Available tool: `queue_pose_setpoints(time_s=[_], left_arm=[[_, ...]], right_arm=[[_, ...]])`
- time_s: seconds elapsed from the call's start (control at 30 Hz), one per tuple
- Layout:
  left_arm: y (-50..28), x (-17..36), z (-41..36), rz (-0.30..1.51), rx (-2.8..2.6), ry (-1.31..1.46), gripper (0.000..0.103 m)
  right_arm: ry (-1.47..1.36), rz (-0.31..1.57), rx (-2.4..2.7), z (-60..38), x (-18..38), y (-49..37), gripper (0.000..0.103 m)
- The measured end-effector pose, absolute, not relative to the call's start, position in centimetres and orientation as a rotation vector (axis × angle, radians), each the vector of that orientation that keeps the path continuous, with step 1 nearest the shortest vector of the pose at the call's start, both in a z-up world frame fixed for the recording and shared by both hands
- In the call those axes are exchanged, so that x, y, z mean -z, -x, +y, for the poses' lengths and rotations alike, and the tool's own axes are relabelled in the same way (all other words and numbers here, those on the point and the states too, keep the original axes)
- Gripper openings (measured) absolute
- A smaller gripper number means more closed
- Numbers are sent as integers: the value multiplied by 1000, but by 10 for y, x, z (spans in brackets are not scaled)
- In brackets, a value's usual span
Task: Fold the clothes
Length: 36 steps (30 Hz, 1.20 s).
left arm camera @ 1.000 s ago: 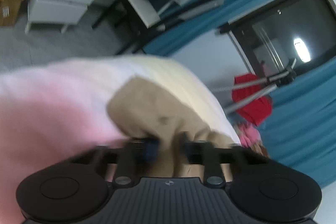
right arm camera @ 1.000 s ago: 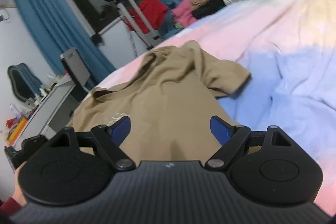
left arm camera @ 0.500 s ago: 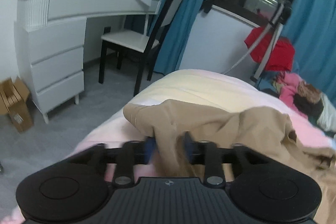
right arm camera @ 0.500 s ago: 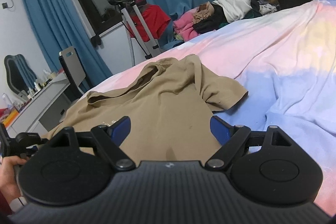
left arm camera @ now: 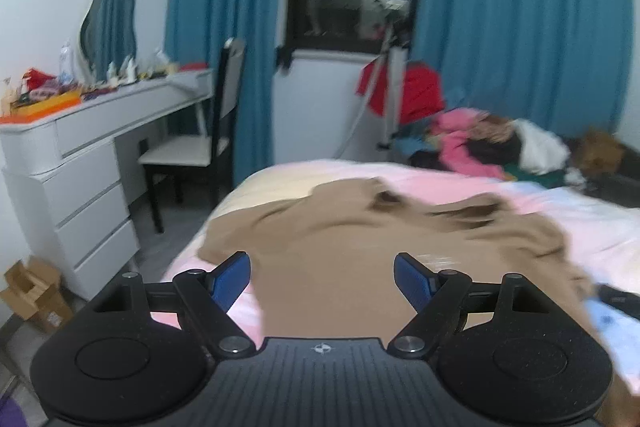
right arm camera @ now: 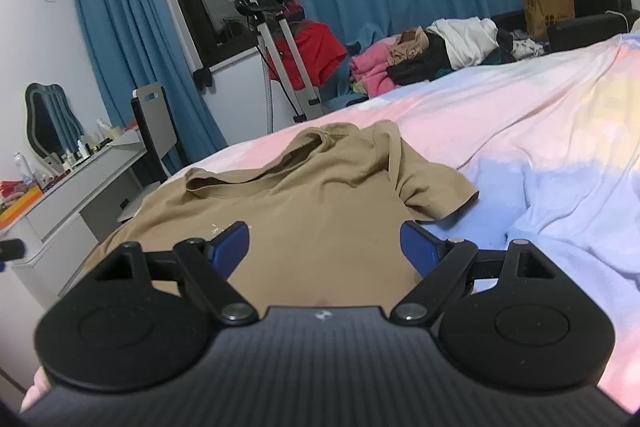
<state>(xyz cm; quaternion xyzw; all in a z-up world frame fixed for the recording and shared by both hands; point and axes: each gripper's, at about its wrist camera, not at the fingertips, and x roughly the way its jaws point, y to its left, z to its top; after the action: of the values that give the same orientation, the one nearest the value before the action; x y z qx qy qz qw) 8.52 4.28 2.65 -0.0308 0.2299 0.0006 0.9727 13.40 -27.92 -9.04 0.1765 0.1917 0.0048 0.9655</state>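
A tan t-shirt [left arm camera: 360,239] lies spread and wrinkled on the pastel bedsheet [left arm camera: 600,227], neck end away from me. In the right wrist view the tan t-shirt [right arm camera: 320,195] shows its collar and one short sleeve at the right. My left gripper [left arm camera: 322,277] is open and empty just above the shirt's near hem. My right gripper [right arm camera: 324,247] is open and empty over the shirt's near part.
A white dresser [left arm camera: 80,163] and a chair [left arm camera: 208,139] stand left of the bed. A tripod with a red garment [left arm camera: 404,95] and a pile of clothes [left arm camera: 488,143] are beyond the bed's far edge. A cardboard box [left arm camera: 36,295] lies on the floor.
My left gripper was shut on the shirt's edge; it has opened and let the fabric drop flat. The left view has swung upright. The right gripper has stayed open.
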Motion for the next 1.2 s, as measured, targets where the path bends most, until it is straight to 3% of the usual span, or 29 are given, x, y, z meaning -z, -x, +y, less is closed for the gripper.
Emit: queue_pose_setpoints(time_s=[0.13, 0.3, 0.5, 0.63, 0.73, 1.1, 1.17, 1.2], left_arm=[[-50, -17, 18, 421, 27, 31, 97], [-27, 6, 4, 404, 92, 31, 103], [-31, 23, 25, 427, 94, 84, 103], [-33, 26, 42, 436, 93, 110, 103], [-34, 29, 45, 447, 93, 120, 103], [-66, 58, 32, 525, 115, 152, 103], [-76, 69, 27, 546, 119, 147, 103], [-81, 74, 26, 557, 119, 142, 102]], right_arm=[[-330, 357, -17, -275, 83, -122, 84], [-298, 333, -27, -268, 76, -114, 84], [-351, 368, -4, -276, 82, -123, 84], [-479, 391, 34, -302, 86, -135, 75], [-615, 421, 47, -327, 94, -156, 74], [-1133, 551, 97, -411, 180, -235, 74], [-1176, 542, 91, -414, 191, -244, 67], [-1176, 536, 95, -414, 193, -247, 55]])
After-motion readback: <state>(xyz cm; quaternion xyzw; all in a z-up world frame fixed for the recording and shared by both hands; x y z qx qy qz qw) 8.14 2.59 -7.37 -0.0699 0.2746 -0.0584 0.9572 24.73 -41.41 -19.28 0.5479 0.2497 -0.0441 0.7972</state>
